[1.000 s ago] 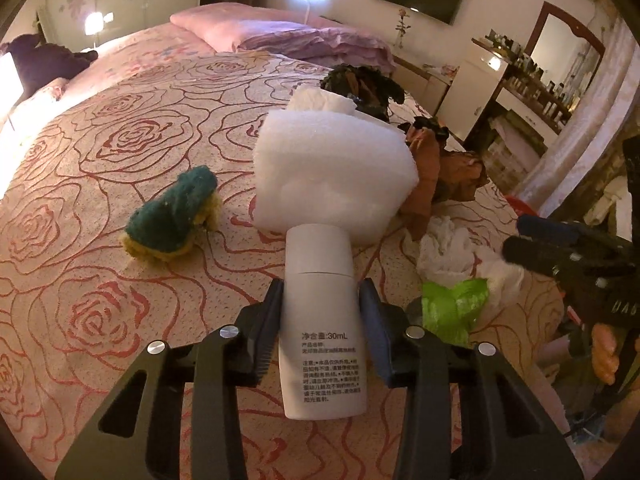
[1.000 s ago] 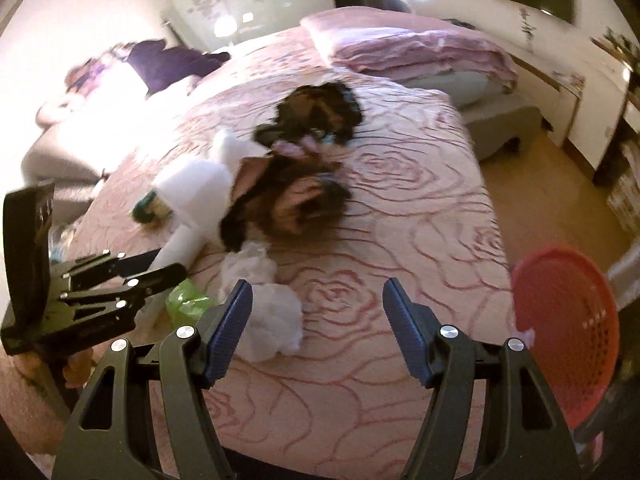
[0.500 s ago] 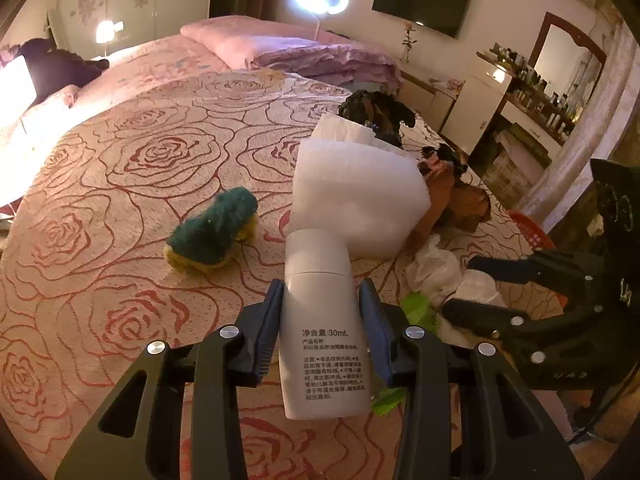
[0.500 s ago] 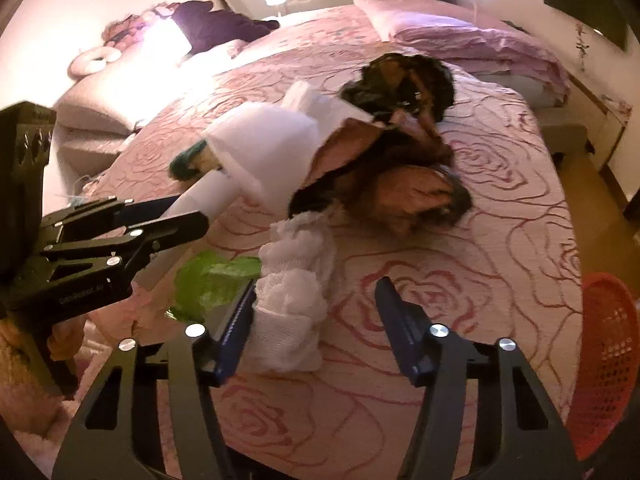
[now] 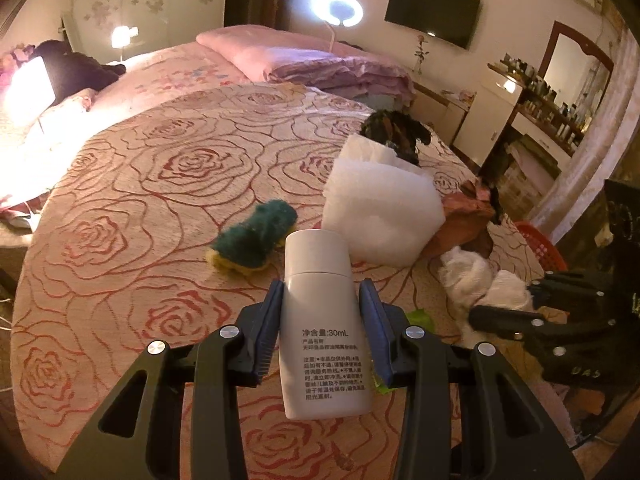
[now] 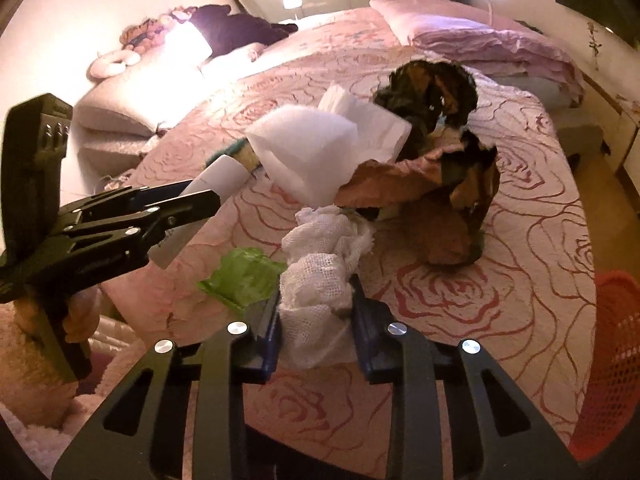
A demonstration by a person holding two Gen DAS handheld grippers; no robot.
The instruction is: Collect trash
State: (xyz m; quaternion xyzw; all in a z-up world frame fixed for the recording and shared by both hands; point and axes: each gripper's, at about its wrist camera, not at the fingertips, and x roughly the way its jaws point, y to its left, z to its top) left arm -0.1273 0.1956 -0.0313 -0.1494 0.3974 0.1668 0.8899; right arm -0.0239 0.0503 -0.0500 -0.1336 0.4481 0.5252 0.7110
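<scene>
My left gripper (image 5: pixel 322 308) is shut on a white 30 mL bottle (image 5: pixel 320 320), held above the rose-patterned bedspread (image 5: pixel 160 184); the same bottle (image 6: pixel 216 178) shows in the right wrist view. My right gripper (image 6: pixel 316 300) is shut on a wad of white gauze (image 6: pixel 320 264) lying on the bed; that gauze (image 5: pixel 480 280) sits just ahead of the right gripper (image 5: pixel 504 312) in the left wrist view. A crumpled green wrapper (image 6: pixel 244 276) lies left of the gauze.
A white foam sheet (image 5: pixel 380 208), brown crumpled paper (image 6: pixel 440 200), a dark clump (image 6: pixel 432 84) and a green-and-yellow plush piece (image 5: pixel 252 240) lie on the bed. A red mesh basket (image 6: pixel 612 360) stands off the bed's right edge. Pink pillows (image 5: pixel 312 60) lie at the head.
My right gripper swung left over the gauze and its jaws came together on it. The left gripper rose a little with the bottle still in it.
</scene>
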